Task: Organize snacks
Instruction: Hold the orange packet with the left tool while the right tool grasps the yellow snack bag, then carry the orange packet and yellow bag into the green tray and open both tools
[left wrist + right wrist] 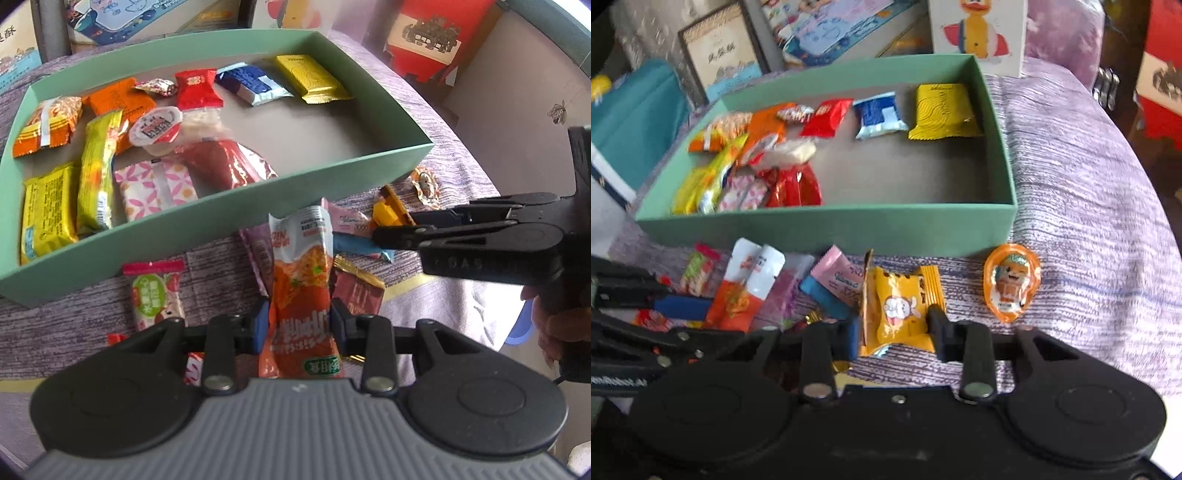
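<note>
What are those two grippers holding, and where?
Left gripper pinches the orange-and-white packet at mid-length; right gripper clamps the yellow cartoon snack by its sides.

A home: purple tablecloth (1071, 177), framed picture (720, 62), gift boxes (424, 40) crowding the table.

A surface draped in purple woven cloth (1082, 206) carries a shallow green box (827, 225), with loose snack packets beside its near wall: an orange figure-printed jelly cup (1012, 282), a pink sachet (836, 275) and a green-and-red candy (157, 295).
</note>
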